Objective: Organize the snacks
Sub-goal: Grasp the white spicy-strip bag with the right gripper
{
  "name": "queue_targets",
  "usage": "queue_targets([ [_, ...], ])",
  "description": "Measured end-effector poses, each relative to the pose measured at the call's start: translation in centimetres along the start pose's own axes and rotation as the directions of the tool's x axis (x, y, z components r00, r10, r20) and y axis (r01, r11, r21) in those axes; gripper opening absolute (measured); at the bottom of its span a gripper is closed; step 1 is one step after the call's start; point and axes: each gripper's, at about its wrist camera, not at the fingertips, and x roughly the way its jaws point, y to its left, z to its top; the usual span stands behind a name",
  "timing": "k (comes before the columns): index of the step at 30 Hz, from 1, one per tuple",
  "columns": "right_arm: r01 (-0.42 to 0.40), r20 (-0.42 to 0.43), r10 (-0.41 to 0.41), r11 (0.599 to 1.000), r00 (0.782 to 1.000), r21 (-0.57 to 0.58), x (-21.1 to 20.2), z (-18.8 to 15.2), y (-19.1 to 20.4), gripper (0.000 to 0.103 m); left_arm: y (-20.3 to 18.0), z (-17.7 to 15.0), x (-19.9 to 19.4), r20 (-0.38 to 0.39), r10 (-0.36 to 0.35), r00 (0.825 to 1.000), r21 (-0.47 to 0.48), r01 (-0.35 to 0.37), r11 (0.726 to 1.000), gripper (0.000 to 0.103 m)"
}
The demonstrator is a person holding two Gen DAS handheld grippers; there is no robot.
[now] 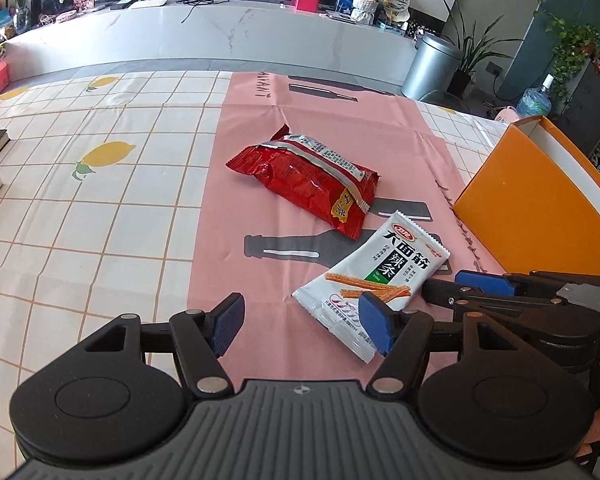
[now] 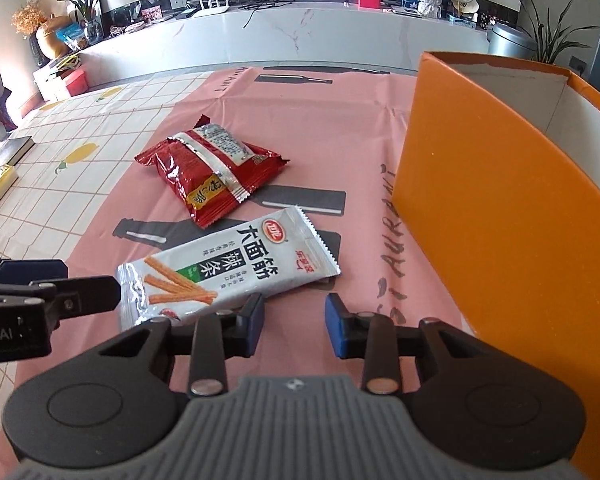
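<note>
The white snack packet point(image 2: 228, 268) lies flat on the pink cloth point(image 2: 360, 128) (beside the orange box point(image 2: 500, 220)), just ahead of both grippers: left gripper point(image 1: 304, 322) wide open, right gripper point(image 2: 294, 326) narrowly open, neither gripping anything.

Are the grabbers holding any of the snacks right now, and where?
No. The left gripper and right gripper both stand open with nothing between their pads. The white snack packet and red snack bag lie loose on the table.
</note>
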Motion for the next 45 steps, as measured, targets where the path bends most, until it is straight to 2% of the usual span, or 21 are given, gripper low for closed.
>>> queue_targets([
  [4, -0.035, 0.024, 0.034, 0.998, 0.999, 0.047, 0.1, 0.1, -0.8, 0.032, -0.3, 0.0, 0.9, -0.008, -0.045, 0.999, 0.0, 0.045, 0.999, 0.077],
  [9, -0.073, 0.014, 0.072, 0.986, 0.997, 0.149, -0.1, 0.2, -2.3, 0.031, -0.7, -0.6, 1.8, -0.031, -0.161, 0.987, -0.085, 0.158, 0.984, 0.073],
  [14, -0.106, -0.006, 0.111, 0.962, 0.994, 0.251, -0.6, -0.1, -4.5, 0.032, -2.2, -1.1, 2.0, -0.078, -0.253, 0.964, -0.055, 0.249, 0.967, 0.07],
  [16, -0.136, -0.007, 0.145, 0.943, 0.989, 0.302, -0.8, -0.2, -5.2, 0.039, -3.0, -1.1, 2.1, -0.098, -0.258, 0.961, -0.018, 0.258, 0.966, 0.07],
  [18, -0.155, -0.003, 0.165, 0.932, 0.986, 0.327, -0.7, -0.2, -5.4, 0.045, -3.5, -1.0, 1.9, -0.105, -0.219, 0.97, 0.028, 0.223, 0.975, 0.07],
  [21, -0.152, 0.007, 0.158, 0.941, 0.987, 0.303, -0.4, 0.2, -4.4, 0.049, -3.6, -0.9, 1.4, -0.087, -0.116, 0.989, 0.078, 0.123, 0.989, 0.07],
  [24, -0.153, 0.02, 0.153, 0.949, 0.988, 0.277, 0.2, 0.5, -2.7, 0.057, -2.7, -0.6, 0.6, -0.057, -0.028, 0.998, 0.084, 0.033, 0.996, 0.07],
  [29, -0.102, 0.022, 0.1, 0.978, 0.995, 0.183, 1.0, 1.0, 0.3, 0.073, -0.7, 0.7, 0.2, -0.021, 0.11, 0.994, 0.07, -0.109, 0.992, 0.072],
  [33, -0.066, 0.029, 0.062, 0.986, 0.998, 0.152, 1.8, 1.5, 1.3, 0.078, 0.2, 1.0, 0.4, -0.027, 0.163, 0.986, 0.064, -0.161, 0.985, 0.072],
  [36, -0.024, 0.034, 0.021, 0.996, 0.999, 0.087, 2.4, 1.7, 2.1, 0.078, 0.8, 1.2, 0.6, -0.021, 0.155, 0.988, 0.015, -0.154, 0.988, 0.071],
  [38, -0.017, 0.045, 0.015, 0.999, 0.999, 0.051, 2.5, 1.6, 2.5, 0.074, 0.9, 1.3, 0.7, -0.015, 0.144, 0.989, -0.015, -0.144, 0.989, 0.071],
  [39, -0.025, 0.048, 0.023, 0.999, 0.999, 0.048, 2.3, 1.6, 2.4, 0.067, 0.9, 1.4, 0.8, -0.011, 0.14, 0.99, -0.029, -0.141, 0.99, 0.071],
  [41, -0.029, 0.037, 0.027, 0.998, 0.999, 0.051, 2.2, 1.7, 2.0, 0.061, 0.6, 1.8, 1.3, -0.013, 0.109, 0.994, -0.048, -0.11, 0.993, 0.071],
  [43, -0.03, 0.027, 0.028, 0.997, 0.999, 0.068, 1.8, 1.8, 1.1, 0.048, -0.2, 2.2, 1.9, -0.01, 0.078, 0.997, -0.05, -0.078, 0.996, 0.071],
  [45, -0.018, 0.017, 0.017, 0.997, 1.0, 0.072, 1.3, 1.8, 0.3, 0.039, -1.2, 2.6, 2.7, -0.002, 0.063, 0.998, -0.04, -0.063, 0.997, 0.071],
])
